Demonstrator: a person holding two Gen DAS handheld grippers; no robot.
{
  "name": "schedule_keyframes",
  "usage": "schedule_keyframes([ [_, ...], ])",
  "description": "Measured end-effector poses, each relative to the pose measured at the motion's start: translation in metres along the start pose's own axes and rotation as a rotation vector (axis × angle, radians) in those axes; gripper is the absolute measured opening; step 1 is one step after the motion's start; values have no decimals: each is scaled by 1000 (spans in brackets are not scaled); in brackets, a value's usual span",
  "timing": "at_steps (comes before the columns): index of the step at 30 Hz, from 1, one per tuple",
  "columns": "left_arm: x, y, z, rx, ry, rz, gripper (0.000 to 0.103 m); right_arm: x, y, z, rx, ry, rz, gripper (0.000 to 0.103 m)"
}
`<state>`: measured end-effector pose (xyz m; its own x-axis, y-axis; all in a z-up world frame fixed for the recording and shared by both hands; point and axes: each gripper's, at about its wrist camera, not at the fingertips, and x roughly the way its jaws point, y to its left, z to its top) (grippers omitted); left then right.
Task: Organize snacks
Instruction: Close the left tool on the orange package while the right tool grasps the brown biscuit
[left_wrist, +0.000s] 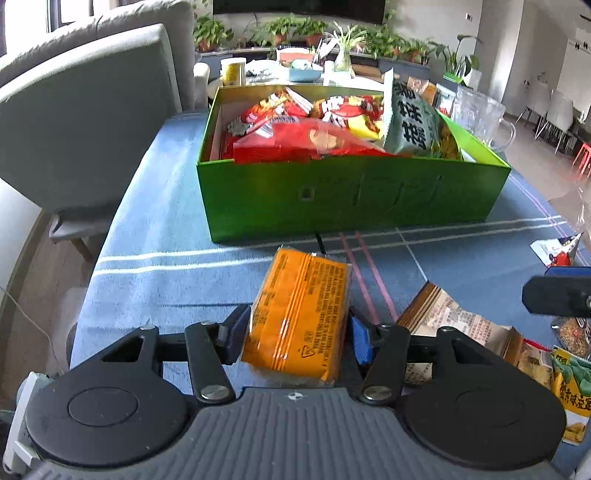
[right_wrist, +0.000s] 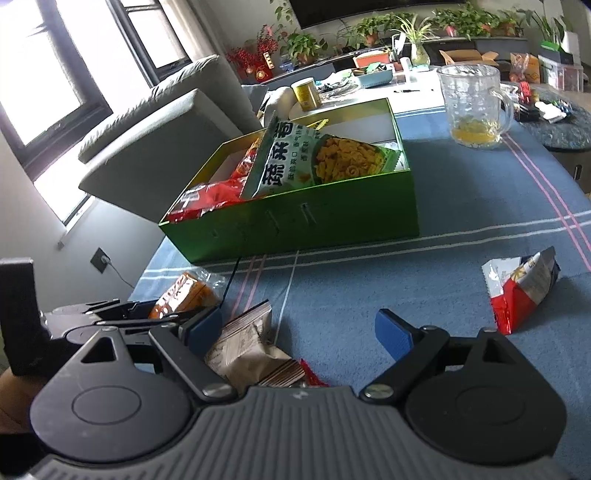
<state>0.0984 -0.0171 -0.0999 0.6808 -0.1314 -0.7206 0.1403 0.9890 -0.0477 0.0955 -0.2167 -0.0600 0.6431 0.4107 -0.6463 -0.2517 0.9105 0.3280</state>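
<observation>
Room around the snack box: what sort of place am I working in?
Most likely a home living room: a grey sofa beside the table, potted plants along a low cabinet under a wall-mounted screen, and dining chairs further back.

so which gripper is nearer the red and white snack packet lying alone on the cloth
Right. The right gripper stands just left of the red and white snack packet, straddling a brown packet. The left gripper, around the orange packet, is farther left.
</observation>
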Motion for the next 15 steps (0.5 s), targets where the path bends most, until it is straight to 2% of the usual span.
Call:
schedule_keyframes([
  [5,-3,6,0,-27,-15,-10,42,4,12,-3,-93,27,7,68],
  [10,-13,10,0,-37,-49,20,42,17,37,-13,-241,97,27,68],
  [15,-19,15,1,-54,-63,15,42,32,57,-18,-353,131,15,68],
])
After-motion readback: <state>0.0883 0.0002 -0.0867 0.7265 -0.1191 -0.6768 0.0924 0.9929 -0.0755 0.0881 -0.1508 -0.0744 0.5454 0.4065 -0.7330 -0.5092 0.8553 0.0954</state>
